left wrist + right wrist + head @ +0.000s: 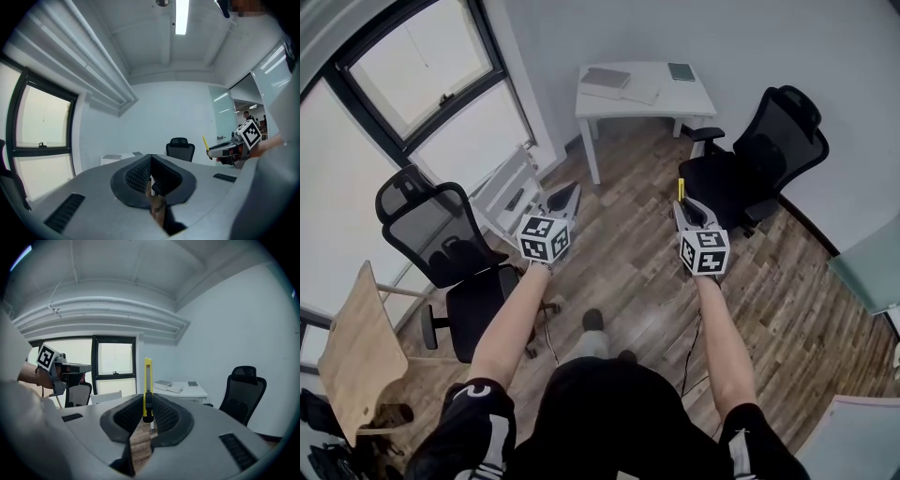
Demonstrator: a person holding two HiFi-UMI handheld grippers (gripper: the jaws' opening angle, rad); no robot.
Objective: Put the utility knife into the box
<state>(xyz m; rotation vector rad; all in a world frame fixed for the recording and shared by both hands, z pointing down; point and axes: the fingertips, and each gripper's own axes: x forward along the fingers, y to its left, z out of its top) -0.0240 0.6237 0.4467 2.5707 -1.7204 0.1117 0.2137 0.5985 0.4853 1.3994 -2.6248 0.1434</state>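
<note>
Yellow utility knife (147, 380): stands upright between the jaws of the right gripper (147, 404), well short of the white counter (675, 101) and high above the wooden floor (628, 262).
Right jaws: set narrow and pressed on the knife's lower part, so most of its length rises free above them.
Slip risk: only a short stretch of a slim, smooth body is pinched. A jolt or a quick tilt on the way to the counter could make the knife pivot or slide out and drop to the floor.
Blade: whether it is pushed out cannot be told. If it is, a fall or a scrape at the counter could chip it.
Left gripper (151, 164): jaws together with nothing between them, held level with the right gripper, also well short of the counter. It would have to open before it could steady or open a box, so a late start there could leave the knife waiting in a thin grip.
Box: not clearly made out. A grey flat item (606, 77) and a dark notebook (682, 71) lie on the counter's far side, and a wrong pick would misplace the knife.
Office chair (759, 159): just beside the counter's right end, where it could snag an elbow on approach.
</note>
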